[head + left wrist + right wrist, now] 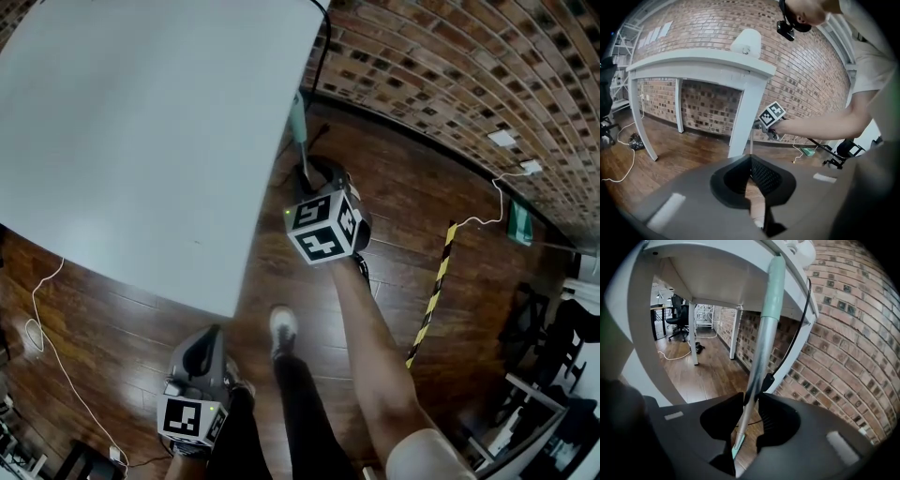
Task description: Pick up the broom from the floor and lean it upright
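The jaws of the right gripper (751,399) stand a little apart with the handle of the broom (764,333) between them, close on both sides but not plainly pressing it. The broom stands nearly upright, its pale green top resting against the right edge of the white worktop (717,268), with a black cable (805,319) hanging beside it and the brick wall (843,343) just beyond. The left gripper (751,159), held low and nearer over the wooden floor (670,164), has its jaws together on nothing.
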Demonstrator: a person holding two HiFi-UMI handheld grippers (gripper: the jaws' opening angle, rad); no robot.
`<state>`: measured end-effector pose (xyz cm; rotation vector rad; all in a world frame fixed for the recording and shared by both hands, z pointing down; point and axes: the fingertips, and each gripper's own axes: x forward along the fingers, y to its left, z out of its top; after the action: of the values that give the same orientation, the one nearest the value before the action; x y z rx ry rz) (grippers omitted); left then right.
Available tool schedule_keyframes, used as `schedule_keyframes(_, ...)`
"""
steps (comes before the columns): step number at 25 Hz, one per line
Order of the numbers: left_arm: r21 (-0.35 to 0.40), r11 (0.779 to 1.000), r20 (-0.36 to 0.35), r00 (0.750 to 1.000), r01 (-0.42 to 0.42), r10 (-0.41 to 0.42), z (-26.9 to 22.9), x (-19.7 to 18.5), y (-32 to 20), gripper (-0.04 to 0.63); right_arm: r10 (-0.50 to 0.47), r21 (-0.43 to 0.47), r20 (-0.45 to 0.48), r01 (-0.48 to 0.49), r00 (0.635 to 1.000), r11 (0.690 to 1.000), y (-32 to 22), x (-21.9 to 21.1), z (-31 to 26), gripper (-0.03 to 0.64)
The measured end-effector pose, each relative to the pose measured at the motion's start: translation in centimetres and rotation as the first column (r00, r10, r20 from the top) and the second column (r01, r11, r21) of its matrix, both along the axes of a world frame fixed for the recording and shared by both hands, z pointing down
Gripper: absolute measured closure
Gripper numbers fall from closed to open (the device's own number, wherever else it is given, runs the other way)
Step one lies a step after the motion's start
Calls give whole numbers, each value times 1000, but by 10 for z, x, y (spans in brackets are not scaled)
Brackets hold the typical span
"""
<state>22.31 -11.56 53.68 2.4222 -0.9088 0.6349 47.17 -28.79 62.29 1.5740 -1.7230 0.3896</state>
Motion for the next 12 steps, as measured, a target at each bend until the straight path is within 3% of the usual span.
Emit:
schedule_keyframes(5,-9,1000,2,1000,6,-6,4,-6,-5,595,-2,13,17,1,1000,1000,0,0,3,444)
schedule_keyframes(12,-20,1000,3,1000,22,-22,8,-10,-6,595,29,10,37,-29,999,1000,0,6,6,443)
